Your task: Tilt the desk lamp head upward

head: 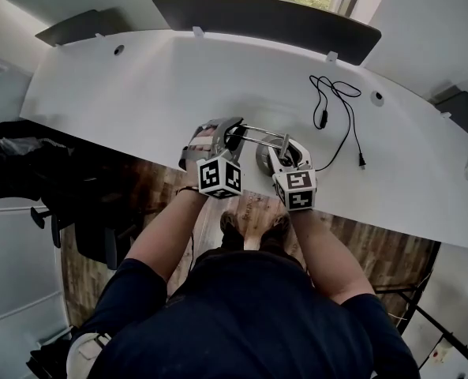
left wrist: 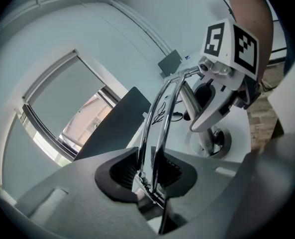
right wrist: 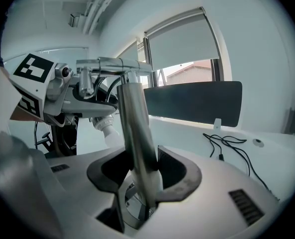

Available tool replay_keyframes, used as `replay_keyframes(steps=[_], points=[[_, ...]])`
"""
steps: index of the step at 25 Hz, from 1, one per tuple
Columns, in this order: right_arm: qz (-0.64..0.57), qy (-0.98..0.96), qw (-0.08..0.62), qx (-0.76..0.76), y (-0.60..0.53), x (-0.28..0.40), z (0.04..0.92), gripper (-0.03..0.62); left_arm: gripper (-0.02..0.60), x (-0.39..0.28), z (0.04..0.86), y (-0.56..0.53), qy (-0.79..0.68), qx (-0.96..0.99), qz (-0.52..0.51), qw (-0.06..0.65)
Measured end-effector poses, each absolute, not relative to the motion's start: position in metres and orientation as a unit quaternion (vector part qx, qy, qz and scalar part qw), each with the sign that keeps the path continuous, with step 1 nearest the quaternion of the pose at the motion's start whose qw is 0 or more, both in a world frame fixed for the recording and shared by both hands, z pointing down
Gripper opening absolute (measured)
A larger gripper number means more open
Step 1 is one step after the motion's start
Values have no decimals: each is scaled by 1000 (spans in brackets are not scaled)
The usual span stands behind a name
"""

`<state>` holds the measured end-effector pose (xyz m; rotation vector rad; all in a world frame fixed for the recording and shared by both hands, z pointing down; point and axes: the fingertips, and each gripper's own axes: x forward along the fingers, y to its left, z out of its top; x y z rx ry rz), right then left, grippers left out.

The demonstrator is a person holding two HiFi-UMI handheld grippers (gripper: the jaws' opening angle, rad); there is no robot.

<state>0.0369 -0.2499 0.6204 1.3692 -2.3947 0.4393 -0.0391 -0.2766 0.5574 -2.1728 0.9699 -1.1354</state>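
A chrome desk lamp stands near the front edge of the white desk (head: 139,85). My right gripper (head: 290,155) is shut on its upright post (right wrist: 136,133), just above the round base (left wrist: 223,142). From the top of the post a thin two-rod chrome arm (left wrist: 159,123) runs left to the lamp head. My left gripper (head: 222,136) is shut on that arm at the head end, the rods pinched between its black pads (left wrist: 122,171). The head itself is mostly hidden by the jaws. In the right gripper view the left gripper (right wrist: 72,98) hangs beside the post's top joint (right wrist: 115,63).
A black cable (head: 336,109) with a plug lies on the desk to the right of the lamp. A dark partition (head: 265,18) runs along the desk's far edge under a window. A black chair (head: 13,164) stands left of the desk. The person's legs are at the front edge.
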Motion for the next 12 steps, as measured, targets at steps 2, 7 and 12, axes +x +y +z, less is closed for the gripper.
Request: replay_keyframes(steps=[2,7,12], points=[[158,-844,175,481,-250,36,620,167,80,-40,549,-276,353,-792,-422,265],[162,-846,178,475,-250,36,620,167,86,-42,527,-276,347,-769,-443,303],[164,-846,177,475,-249,35,620,166,86,-41,515,-274,334,-741,-476,336]])
